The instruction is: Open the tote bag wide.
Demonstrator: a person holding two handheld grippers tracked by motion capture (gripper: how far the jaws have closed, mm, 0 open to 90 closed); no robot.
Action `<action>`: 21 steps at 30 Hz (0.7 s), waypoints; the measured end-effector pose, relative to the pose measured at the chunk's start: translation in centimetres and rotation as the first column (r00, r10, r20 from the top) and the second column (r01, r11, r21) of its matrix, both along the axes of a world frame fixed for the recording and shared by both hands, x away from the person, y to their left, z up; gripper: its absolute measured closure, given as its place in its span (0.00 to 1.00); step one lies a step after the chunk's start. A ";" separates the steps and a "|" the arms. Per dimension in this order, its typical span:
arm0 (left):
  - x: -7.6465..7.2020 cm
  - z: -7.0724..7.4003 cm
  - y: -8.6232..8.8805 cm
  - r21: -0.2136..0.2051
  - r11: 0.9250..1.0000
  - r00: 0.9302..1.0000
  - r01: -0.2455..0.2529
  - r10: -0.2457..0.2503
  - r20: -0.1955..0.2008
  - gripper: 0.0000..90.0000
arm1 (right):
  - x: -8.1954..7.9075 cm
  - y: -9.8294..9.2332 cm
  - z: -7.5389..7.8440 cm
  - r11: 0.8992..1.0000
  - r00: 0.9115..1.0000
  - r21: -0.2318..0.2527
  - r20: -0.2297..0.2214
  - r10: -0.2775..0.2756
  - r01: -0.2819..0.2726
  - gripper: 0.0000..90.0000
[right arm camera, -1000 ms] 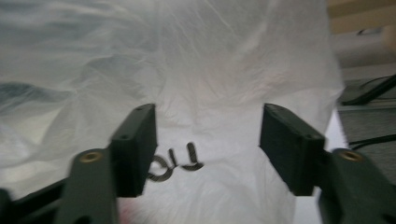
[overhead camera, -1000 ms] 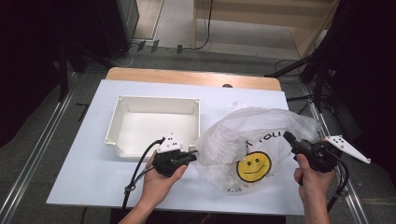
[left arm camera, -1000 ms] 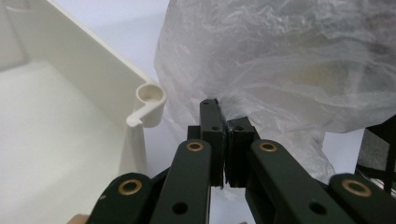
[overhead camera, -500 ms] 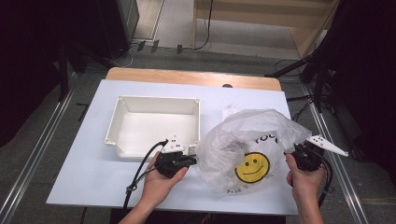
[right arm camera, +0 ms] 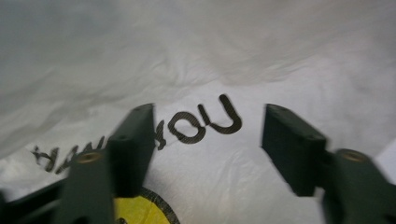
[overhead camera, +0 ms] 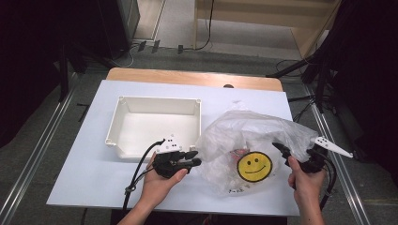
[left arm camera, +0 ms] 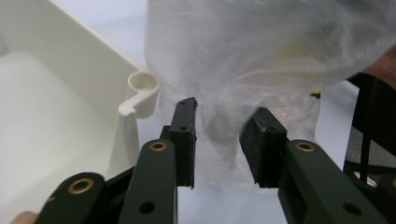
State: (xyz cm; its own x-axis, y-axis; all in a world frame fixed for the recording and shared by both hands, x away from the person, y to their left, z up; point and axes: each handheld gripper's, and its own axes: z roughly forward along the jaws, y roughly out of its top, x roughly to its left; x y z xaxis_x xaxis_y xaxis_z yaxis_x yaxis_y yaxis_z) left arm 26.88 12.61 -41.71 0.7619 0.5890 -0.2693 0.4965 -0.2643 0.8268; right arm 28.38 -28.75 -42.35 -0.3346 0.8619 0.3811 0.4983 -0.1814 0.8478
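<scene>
A translucent white plastic bag (overhead camera: pixel 256 145), printed with a yellow smiley face (overhead camera: pixel 254 166) and dark lettering, lies crumpled on the white table (overhead camera: pixel 84 173), between the two grippers and just beside the near right corner of the open white bin (overhead camera: pixel 155 124).

Left gripper (overhead camera: pixel 190 159): jaws moderately parted. In the left gripper view a bulge of bag film sits in the gap between the pads (left arm camera: pixel 186 135), ahead of and partly between them; whether the film touches a pad cannot be told. The bin's corner post (left arm camera: pixel 140 93) stands just outside the left-hand jaw.

Right gripper (overhead camera: pixel 284 152): jaws wide apart, holding nothing. In the right gripper view the lettering lies directly beyond the gap, with the smiley face below the left-hand jaw; the picture is blurred.

Containers. The bin appears empty; its floor is bare where visible. The bag holds something: faint shapes, one reddish, show through the film near the smiley face, too indistinct to identify.

Risks, as judged. The film is thin and slack, so a closing jaw may catch a single layer and slip, or bunch the bag and tear it. Lifting from one side only could tip the contents out. The left jaws work close to the bin corner and could nudge it.
</scene>
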 end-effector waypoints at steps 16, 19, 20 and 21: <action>0.4 -2.4 -1.2 0.128 0.991 0.996 0.045 -0.035 -0.083 0.99 | 1.7 1.5 -3.7 0.988 0.954 -0.085 -0.282 0.097 -0.125 0.97; 0.4 -3.1 -1.5 0.165 0.985 0.994 0.052 -0.035 -0.106 0.99 | 1.9 1.2 -4.4 0.989 0.946 -0.100 -0.317 0.075 -0.112 1.00; 0.4 -3.4 -1.6 0.168 0.984 0.993 0.058 -0.040 -0.110 0.99 | 2.0 1.0 -4.5 0.989 0.944 -0.106 -0.324 0.067 -0.106 1.00; 0.4 -3.5 -1.7 0.174 0.983 0.993 0.060 -0.040 -0.114 0.99 | 2.0 0.8 -4.6 0.989 0.943 -0.107 -0.328 0.060 -0.100 1.00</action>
